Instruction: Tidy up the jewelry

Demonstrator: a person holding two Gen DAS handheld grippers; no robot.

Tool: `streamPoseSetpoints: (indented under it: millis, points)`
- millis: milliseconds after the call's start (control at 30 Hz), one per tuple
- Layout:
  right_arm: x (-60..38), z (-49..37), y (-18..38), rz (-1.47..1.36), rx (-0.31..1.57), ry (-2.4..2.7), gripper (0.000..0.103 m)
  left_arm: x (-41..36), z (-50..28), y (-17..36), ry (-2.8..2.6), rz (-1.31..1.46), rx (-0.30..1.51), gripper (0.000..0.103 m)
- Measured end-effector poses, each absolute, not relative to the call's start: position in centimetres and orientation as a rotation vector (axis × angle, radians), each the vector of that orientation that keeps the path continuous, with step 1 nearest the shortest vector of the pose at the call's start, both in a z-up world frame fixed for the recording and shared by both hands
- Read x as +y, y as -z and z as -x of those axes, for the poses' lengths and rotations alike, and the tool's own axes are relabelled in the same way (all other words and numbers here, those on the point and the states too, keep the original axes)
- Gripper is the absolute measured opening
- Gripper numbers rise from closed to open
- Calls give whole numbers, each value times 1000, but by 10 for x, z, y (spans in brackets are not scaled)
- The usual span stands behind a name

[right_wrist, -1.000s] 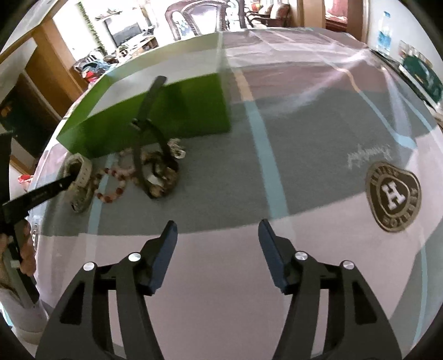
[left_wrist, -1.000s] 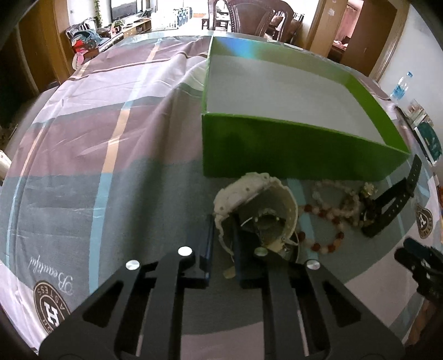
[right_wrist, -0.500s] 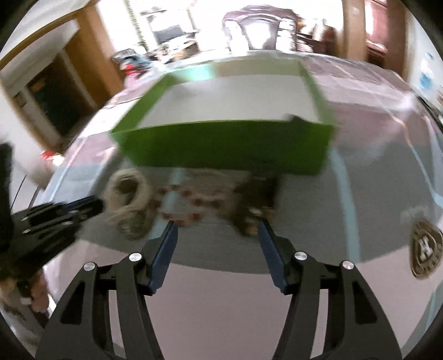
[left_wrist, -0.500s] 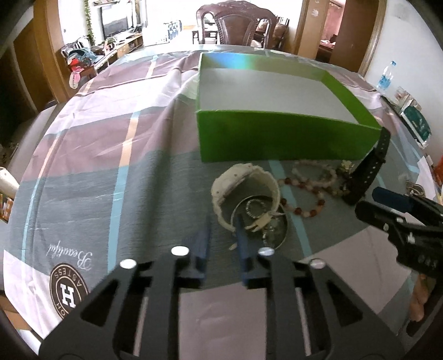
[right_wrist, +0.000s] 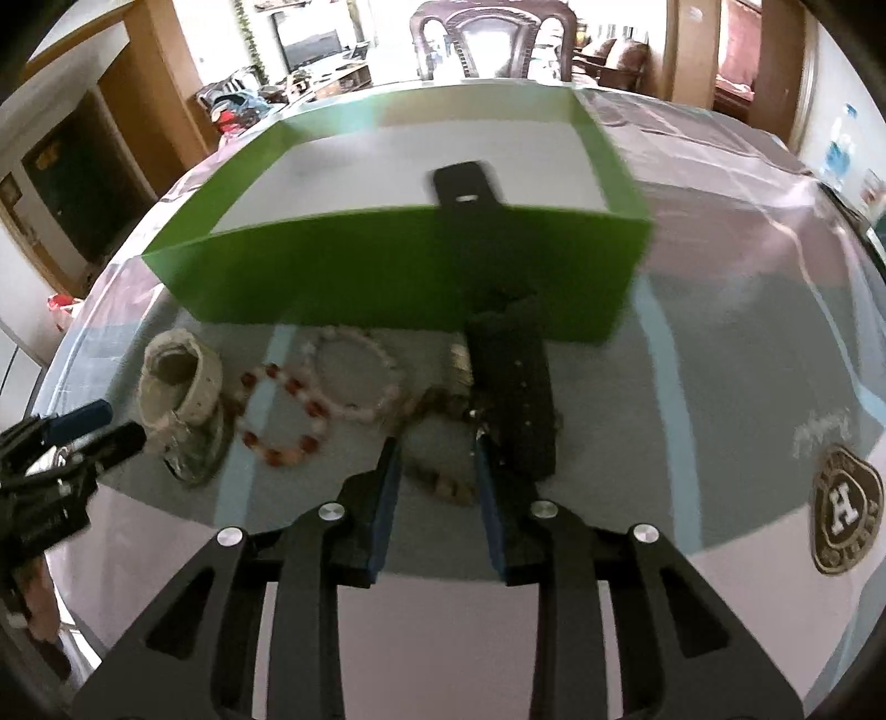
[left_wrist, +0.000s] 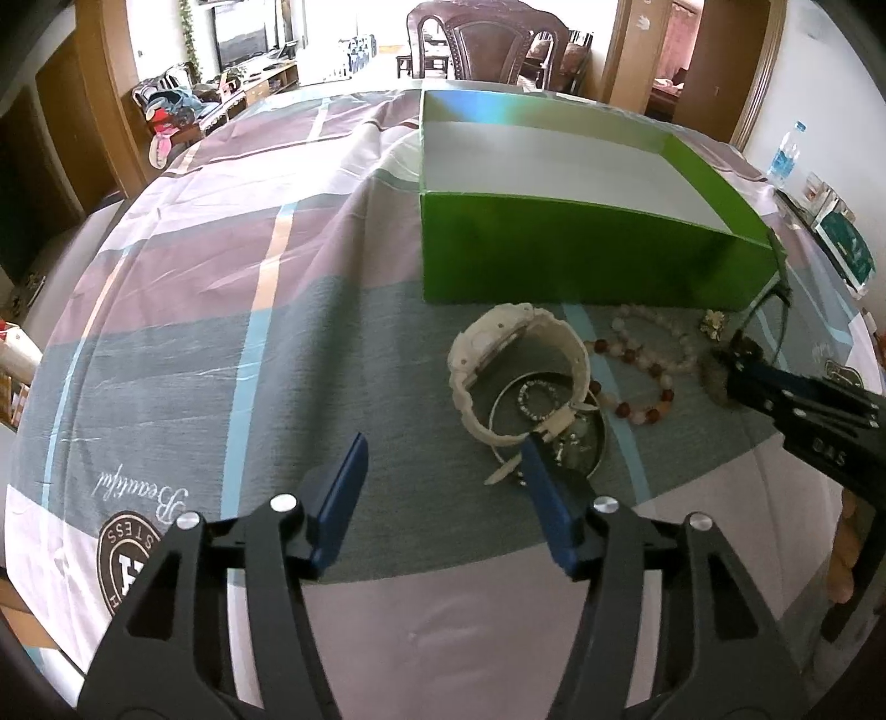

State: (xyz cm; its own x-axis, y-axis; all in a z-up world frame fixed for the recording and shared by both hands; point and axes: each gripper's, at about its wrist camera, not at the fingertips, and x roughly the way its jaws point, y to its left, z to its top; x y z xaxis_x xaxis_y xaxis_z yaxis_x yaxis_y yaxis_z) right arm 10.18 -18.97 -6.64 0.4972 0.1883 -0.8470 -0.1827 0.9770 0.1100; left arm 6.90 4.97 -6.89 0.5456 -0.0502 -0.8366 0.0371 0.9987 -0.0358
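A green box (left_wrist: 587,243) with a white inside stands open on the tablecloth; it also shows in the right wrist view (right_wrist: 410,260). In front of it lie a white watch (left_wrist: 515,376) over a round metal tin (left_wrist: 576,437), a red-and-pink bead bracelet (left_wrist: 642,371) and a black-strapped watch (right_wrist: 515,387). My left gripper (left_wrist: 443,493) is open and empty just short of the white watch. My right gripper (right_wrist: 434,476) is open, its jaws either side of a small brown bead bracelet (right_wrist: 443,482) beside the black watch.
A water bottle (left_wrist: 783,152) and some boxes stand at the table's right edge. Dark wooden chairs (left_wrist: 487,39) are behind the table. The cloth carries round logo prints (right_wrist: 844,509).
My left gripper let go of the white watch, opened and backed off. My right gripper swung in toward the jewelry, lowered to the black watch and narrowed its jaws.
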Motion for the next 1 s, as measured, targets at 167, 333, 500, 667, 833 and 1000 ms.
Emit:
streamPoseSetpoints:
  millis: [167,333,500,667,833,1000]
  points:
    - [-204,-99,66,-18,1024,-210,34,42,-72,72,77,4,999,62]
    - [-207,-90,67,-36,1028,-269,34,37,-69,72,86,-7,999,67]
    - [-204,-82,71,-39,1039,-273,34,38,-68,73,76,-4,1001,70]
    - [-202,-86,74,-70,1031,-249,34,35,-67,76,78,-1,1005,74]
    - [-187,-91,78,8,1038,-220,40,30,-62,76,53,-2,998,76]
    - [-164,-92,80,151,992,-182,44,24,-50,79,64,-10,991,80]
